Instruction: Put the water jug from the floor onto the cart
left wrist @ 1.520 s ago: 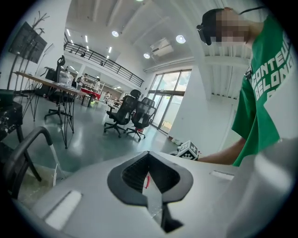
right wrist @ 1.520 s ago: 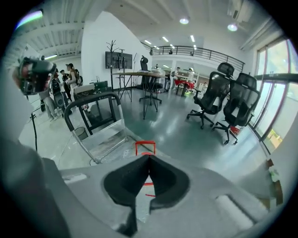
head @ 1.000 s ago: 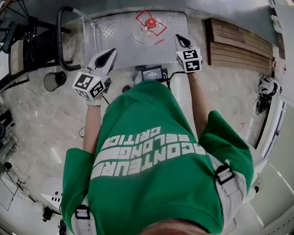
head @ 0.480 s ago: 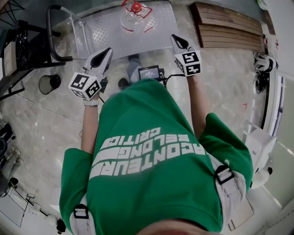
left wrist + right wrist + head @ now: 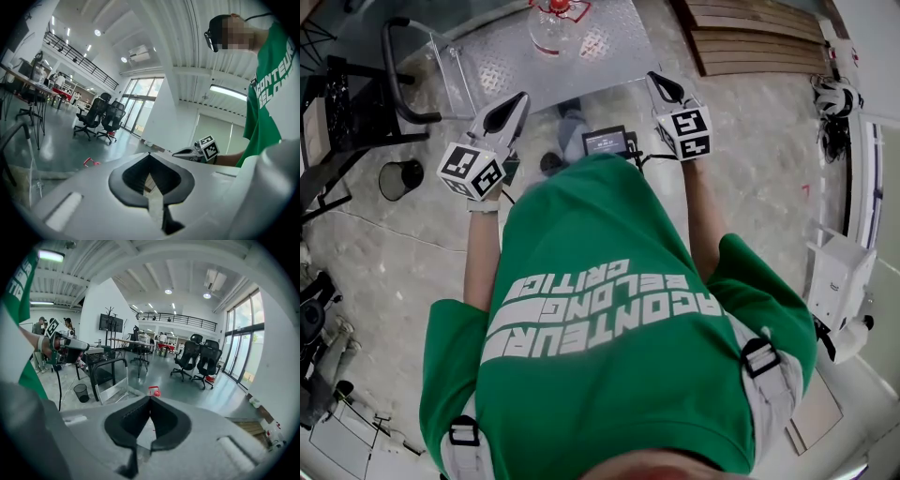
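Left gripper (image 5: 522, 97), right gripper (image 5: 652, 77): 2 units, both clenched, empty. Water jug (image 5: 555, 26): upright on cart (image 5: 614, 58), well ahead of both tips. Risk, as judged: toppling on any nudge to cart, being unsecured.

The silver cart deck (image 5: 499, 67) is embossed tread-plate metal with a dull sheen, its black tubular handle (image 5: 386, 66) is smooth, and the clear water jug with a red cap (image 5: 553, 28) looks like glossy transparent plastic. The mottled beige floor (image 5: 384, 253) is polished and faintly reflective, the brown slatted boards (image 5: 750, 42) matt wood. The green T-shirt (image 5: 609, 375) is soft matt cloth, while the left gripper (image 5: 521, 96) and right gripper (image 5: 652, 79) have matt grey plastic shells and black ribbed pads (image 5: 123, 426).
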Demonstrator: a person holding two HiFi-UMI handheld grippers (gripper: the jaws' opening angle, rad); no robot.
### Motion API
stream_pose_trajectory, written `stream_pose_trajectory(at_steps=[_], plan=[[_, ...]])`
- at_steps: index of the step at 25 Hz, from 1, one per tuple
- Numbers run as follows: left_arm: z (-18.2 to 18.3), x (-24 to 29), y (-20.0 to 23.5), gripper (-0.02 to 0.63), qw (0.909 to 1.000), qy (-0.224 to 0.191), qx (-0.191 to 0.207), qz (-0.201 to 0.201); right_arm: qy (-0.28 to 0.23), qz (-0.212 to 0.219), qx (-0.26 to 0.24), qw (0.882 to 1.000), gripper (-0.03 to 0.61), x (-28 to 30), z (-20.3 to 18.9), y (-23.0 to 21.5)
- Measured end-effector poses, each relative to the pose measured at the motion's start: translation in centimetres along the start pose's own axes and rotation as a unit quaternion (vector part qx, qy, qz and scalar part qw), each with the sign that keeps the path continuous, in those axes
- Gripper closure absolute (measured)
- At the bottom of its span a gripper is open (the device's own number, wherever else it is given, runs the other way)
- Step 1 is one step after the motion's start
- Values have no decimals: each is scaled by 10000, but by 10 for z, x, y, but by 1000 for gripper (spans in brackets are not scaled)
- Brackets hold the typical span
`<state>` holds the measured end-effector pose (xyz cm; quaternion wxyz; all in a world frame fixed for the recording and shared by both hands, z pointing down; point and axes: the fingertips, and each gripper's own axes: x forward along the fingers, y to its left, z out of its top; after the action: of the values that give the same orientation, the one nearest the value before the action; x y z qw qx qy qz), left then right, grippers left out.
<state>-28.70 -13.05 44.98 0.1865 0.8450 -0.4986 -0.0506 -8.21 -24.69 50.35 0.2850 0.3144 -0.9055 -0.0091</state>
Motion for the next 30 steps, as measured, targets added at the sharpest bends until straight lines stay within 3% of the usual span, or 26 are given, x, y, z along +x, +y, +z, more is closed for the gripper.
stream_pose_trajectory(at_steps=[5, 19, 30], plan=[[1, 4, -12, 604, 9999, 3, 11, -107, -84, -13, -81, 9999, 584, -16, 7, 3], [-2, 21, -16, 604, 9999, -9, -10, 169, -150, 607, -531, 9966, 584, -13, 12, 4], [-9, 63, -55, 604, 9996, 24, -24, 291, -122, 825, -295, 9961, 584, -42, -16, -37]])
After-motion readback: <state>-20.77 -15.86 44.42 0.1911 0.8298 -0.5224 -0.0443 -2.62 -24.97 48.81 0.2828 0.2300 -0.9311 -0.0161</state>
